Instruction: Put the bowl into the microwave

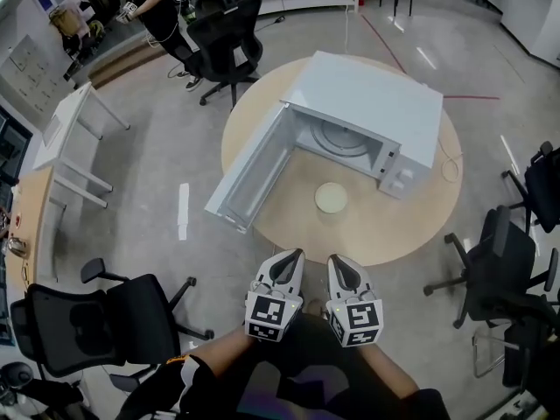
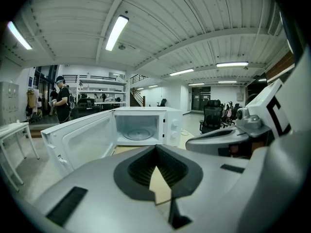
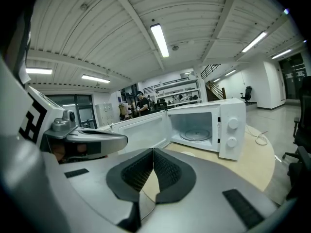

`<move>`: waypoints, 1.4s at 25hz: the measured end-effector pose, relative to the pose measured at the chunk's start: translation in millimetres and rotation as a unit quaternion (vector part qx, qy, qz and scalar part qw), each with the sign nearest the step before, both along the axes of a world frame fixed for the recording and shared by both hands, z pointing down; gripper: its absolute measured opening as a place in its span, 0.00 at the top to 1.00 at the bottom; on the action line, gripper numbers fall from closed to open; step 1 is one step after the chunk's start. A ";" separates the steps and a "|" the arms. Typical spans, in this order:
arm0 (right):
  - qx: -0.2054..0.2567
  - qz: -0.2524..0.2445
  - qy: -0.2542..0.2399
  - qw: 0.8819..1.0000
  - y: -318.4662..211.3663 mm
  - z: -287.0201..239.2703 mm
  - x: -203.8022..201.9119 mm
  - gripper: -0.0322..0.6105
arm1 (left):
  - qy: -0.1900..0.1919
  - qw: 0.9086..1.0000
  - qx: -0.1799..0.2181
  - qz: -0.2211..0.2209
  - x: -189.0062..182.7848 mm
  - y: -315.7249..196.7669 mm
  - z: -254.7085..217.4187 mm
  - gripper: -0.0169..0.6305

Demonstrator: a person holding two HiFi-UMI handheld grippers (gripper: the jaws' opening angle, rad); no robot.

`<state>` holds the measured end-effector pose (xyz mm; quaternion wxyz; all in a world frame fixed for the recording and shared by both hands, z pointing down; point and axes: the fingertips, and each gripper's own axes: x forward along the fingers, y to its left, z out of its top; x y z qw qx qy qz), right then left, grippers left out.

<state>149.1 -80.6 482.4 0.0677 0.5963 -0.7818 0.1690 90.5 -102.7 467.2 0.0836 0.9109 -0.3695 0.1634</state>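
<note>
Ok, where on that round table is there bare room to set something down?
The near half of the table is bare, bordered by the open door on the left and the microwave behind, with only the bowl in its middle. The glass plate inside is empty too. The back and left are crowded by microwave and door.

A round wooden table (image 1: 367, 234) stands on the shiny grey floor (image 1: 157, 156). Black chairs sit at 11 o'clock (image 1: 229, 38), 4 o'clock (image 1: 494, 269) and 8 o'clock (image 1: 87, 322). A white desk (image 1: 61, 116) is at 9 o'clock. Long lights (image 2: 116, 32) glow on the white ceiling (image 2: 194, 13).
</note>
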 end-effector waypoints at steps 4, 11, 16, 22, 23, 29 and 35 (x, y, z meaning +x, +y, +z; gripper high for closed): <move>-0.013 0.005 0.008 1.000 -10.7 5.2 3.4 0.93 | 0.007 1.000 -0.009 0.009 6.1 -14.8 3.6 0.90; -0.038 0.021 0.025 0.999 -31.3 17.0 10.4 0.93 | 0.024 0.999 -0.028 0.024 13.9 -40.1 16.2 0.90; -0.050 0.033 0.036 0.998 -52.3 19.6 14.1 0.93 | 0.037 0.998 -0.033 0.034 17.2 -63.5 17.8 0.90; -0.062 0.044 0.054 0.996 -80.4 21.2 13.9 0.93 | 0.048 0.997 -0.032 0.051 18.8 -92.1 19.1 0.90; -0.065 0.047 0.057 0.995 -84.7 21.8 14.2 0.93 | 0.051 0.997 -0.031 0.054 19.3 -96.9 18.5 0.90; -0.078 0.067 0.064 0.993 -109.9 24.6 17.7 0.93 | 0.063 0.995 -0.030 0.069 20.0 -126.0 17.1 0.90; -0.082 0.091 0.066 0.990 -131.2 24.7 17.3 0.93 | 0.072 0.993 -0.023 0.092 21.0 -148.9 12.2 0.90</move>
